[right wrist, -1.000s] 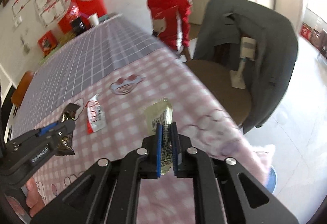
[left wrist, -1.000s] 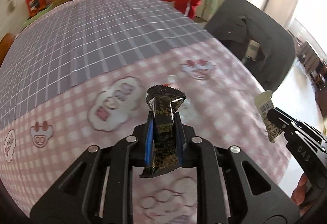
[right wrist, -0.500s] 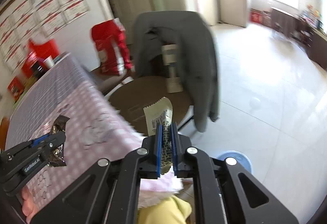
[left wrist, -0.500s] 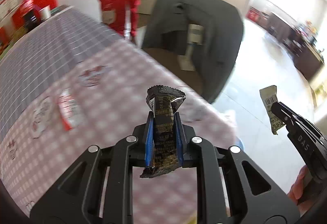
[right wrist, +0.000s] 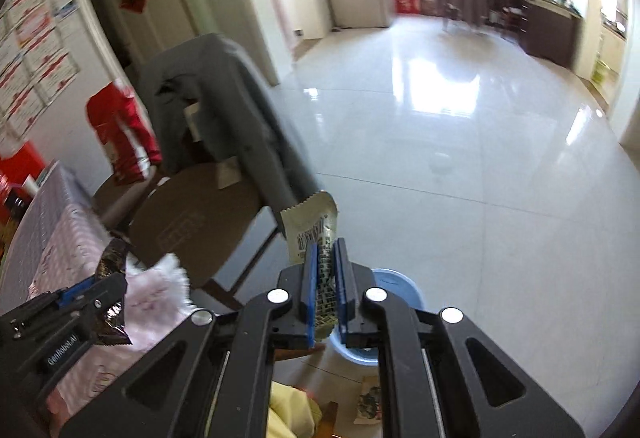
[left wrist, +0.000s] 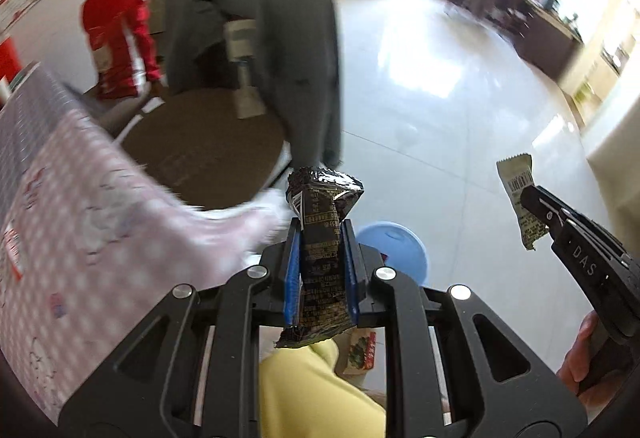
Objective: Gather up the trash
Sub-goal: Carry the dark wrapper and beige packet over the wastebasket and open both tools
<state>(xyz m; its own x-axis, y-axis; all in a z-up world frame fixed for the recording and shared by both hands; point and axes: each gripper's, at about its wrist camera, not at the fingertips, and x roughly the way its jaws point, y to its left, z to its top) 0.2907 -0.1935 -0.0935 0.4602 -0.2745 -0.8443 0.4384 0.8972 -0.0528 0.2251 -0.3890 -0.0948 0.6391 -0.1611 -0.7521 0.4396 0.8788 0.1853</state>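
Trash sits in both tools. Black wrapper [left wrist: 323,234], crinkled with gold print, stands upright in the left gripper [left wrist: 320,250], whose blue pads [left wrist: 291,270] press its two sides; its top end flares above the fingertips and its torn lower end hangs beneath them. From the right wrist view the same gripper [right wrist: 102,290] shows at about eight o'clock, the dark wrapper [right wrist: 112,262] sticking up out of it. Pale wrapper [right wrist: 314,228], cream with a barcode, is pinched upright in the right gripper [right wrist: 324,270], its blue pads nearly together on it, the zigzag top edge well above the tips. In the left wrist view that gripper [left wrist: 534,204] reaches in from about four o'clock with the pale wrapper [left wrist: 520,194] at its tip, and part of a hand [left wrist: 580,354] shows on its handle.

Just behind and below both grippers stands a blue bin [left wrist: 394,242] on the glossy white floor [right wrist: 460,142]. At nine o'clock hangs the edge of a pink checked tablecloth [left wrist: 80,222], blurred. Beyond it, toward eleven o'clock, is a round brown chair seat [left wrist: 208,154] with a grey jacket [left wrist: 288,38] draped over the backrest. Yellow fabric [left wrist: 312,390] fills the view at six o'clock under the left gripper.
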